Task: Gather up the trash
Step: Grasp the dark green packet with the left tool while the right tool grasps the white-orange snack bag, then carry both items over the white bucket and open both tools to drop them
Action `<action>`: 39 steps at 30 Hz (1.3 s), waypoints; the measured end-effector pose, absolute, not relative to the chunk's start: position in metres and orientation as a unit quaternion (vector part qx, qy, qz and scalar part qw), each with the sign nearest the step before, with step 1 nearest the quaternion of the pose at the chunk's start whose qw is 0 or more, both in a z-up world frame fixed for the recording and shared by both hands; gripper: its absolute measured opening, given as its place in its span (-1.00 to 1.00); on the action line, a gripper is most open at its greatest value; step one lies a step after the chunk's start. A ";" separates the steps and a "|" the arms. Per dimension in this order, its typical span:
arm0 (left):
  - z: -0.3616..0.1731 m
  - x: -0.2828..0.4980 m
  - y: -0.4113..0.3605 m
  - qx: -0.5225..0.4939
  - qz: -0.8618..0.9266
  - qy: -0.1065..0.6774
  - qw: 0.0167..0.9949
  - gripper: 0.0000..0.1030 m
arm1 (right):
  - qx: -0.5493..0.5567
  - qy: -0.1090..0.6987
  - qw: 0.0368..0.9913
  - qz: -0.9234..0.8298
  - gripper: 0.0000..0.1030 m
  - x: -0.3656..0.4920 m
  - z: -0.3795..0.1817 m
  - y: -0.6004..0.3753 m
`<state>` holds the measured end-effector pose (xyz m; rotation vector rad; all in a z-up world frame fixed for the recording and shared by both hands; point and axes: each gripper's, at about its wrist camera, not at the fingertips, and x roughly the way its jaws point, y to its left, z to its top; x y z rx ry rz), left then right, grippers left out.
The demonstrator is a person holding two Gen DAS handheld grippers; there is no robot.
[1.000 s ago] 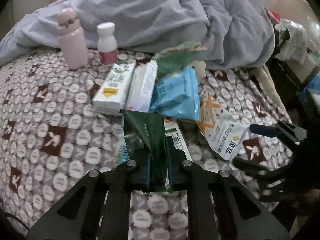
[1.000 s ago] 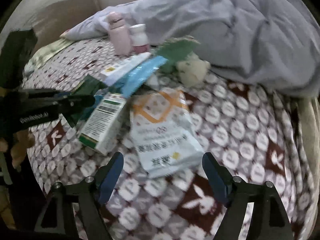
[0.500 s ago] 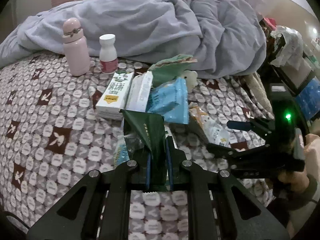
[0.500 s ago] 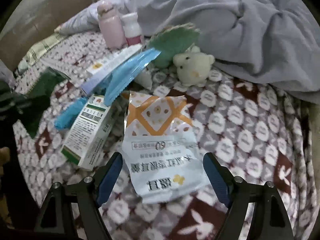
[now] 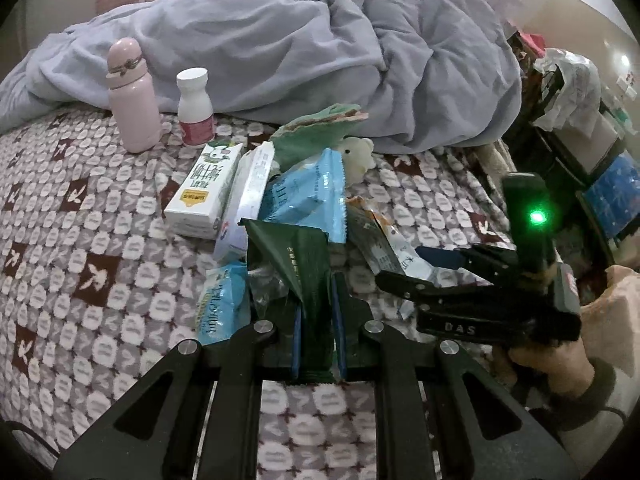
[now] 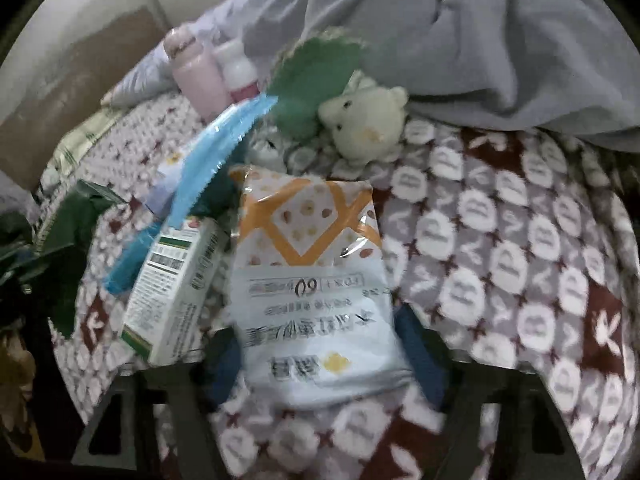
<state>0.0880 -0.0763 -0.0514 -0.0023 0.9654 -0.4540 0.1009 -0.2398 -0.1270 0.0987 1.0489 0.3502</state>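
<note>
My left gripper (image 5: 316,332) is shut on a dark green wrapper (image 5: 298,264) and holds it above the patterned blanket. My right gripper (image 6: 326,354) is open, its two blue-padded fingers on either side of the near end of a white and orange snack bag (image 6: 312,280); the bag also shows in the left wrist view (image 5: 384,248) with the right gripper (image 5: 408,268) at it. A blue wrapper (image 5: 308,196), a white and yellow carton (image 5: 204,190), a white and green box (image 6: 176,284) and a small blue packet (image 5: 222,304) lie in the pile.
A pink bottle (image 5: 132,96) and a white pill bottle (image 5: 195,106) stand behind the pile. A small plush toy (image 6: 360,120) and a green cloth (image 6: 308,80) lie by the grey duvet (image 5: 320,48). Cluttered shelves (image 5: 580,120) stand off the bed's right side.
My right gripper has moved forward over the white and orange bag, so its fingers now straddle the bag's near end. My left gripper has pulled back and up with the green wrapper.
</note>
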 end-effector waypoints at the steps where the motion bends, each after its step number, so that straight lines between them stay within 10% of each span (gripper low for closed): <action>1: -0.051 0.087 -0.079 0.000 -0.218 0.459 0.861 -0.79 | 0.038 0.492 0.855 0.161 0.18 0.096 -0.123 -0.241; 39: -0.019 -0.001 -0.316 0.068 -0.384 0.427 0.816 -0.79 | 0.065 0.422 0.901 -0.079 0.16 -0.090 -0.042 -0.463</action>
